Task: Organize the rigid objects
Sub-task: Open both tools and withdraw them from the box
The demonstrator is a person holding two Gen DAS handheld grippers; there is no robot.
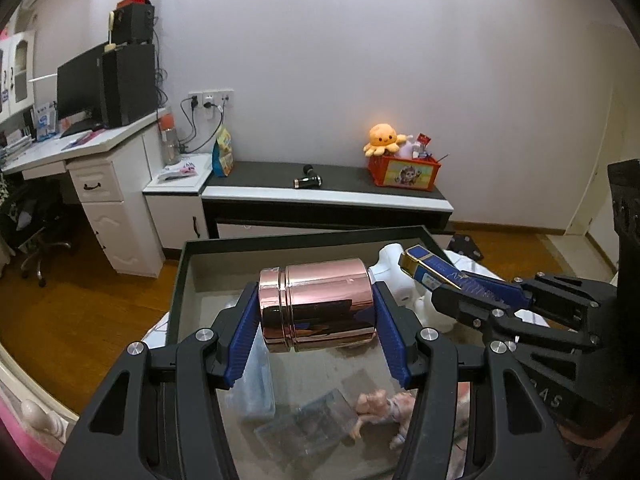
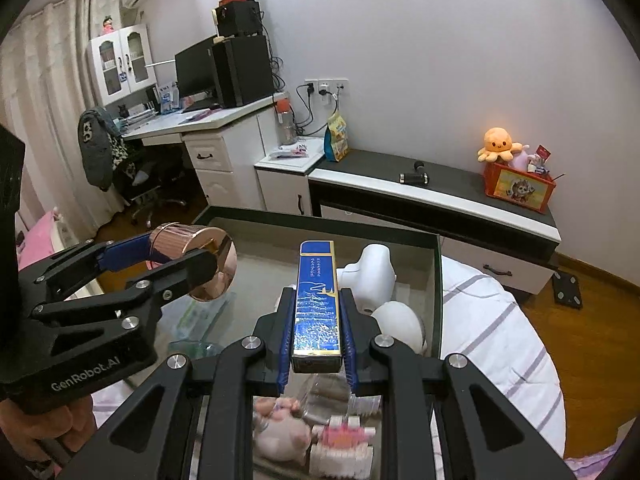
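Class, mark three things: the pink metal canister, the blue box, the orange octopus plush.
pink metal canister [image 1: 320, 304]: left wrist view, curved side.
blue box [image 2: 318, 304]: right wrist view, top face.
orange octopus plush [image 2: 498, 142]: right wrist view, face.

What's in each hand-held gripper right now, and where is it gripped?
Left hand-held gripper: rose-gold canister, clamped across its two ends. Right hand-held gripper: blue box, pinched on its long sides near the near end.

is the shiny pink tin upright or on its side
On its side: the pink tin lies level, its flat ends clamped between the left hand-held gripper's blue pads.
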